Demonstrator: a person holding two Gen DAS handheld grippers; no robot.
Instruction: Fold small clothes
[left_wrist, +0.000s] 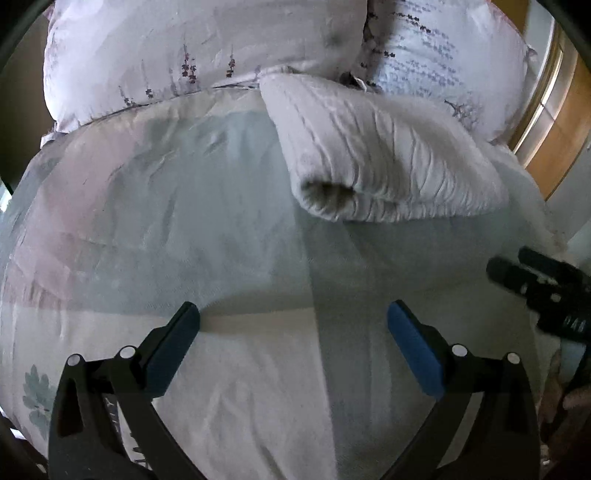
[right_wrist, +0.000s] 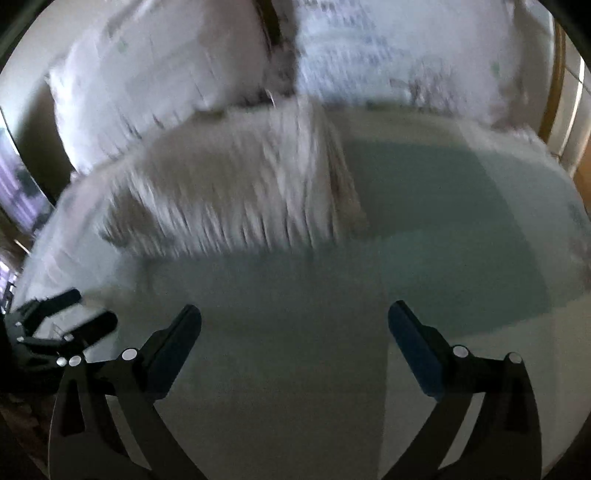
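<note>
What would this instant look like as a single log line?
left tongs: open, empty | right tongs: open, empty | folded white garment: on bed near pillows, untouched

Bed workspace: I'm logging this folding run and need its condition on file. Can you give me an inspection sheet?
Surface: bedspread, pale green, pink and white, lightly wrinkled.
Job's things: one white folded garment lying on the bedspread near the pillows, rolled fold facing the camera; blurred in the right wrist view.
Clutter: nothing seen.
Grippers: left claw open, empty, above the bedspread; right claw open, empty, away from the garment.
Cables: nothing seen.
Surroundings: two floral pillows behind the garment; wooden headboard at the right edge.
</note>
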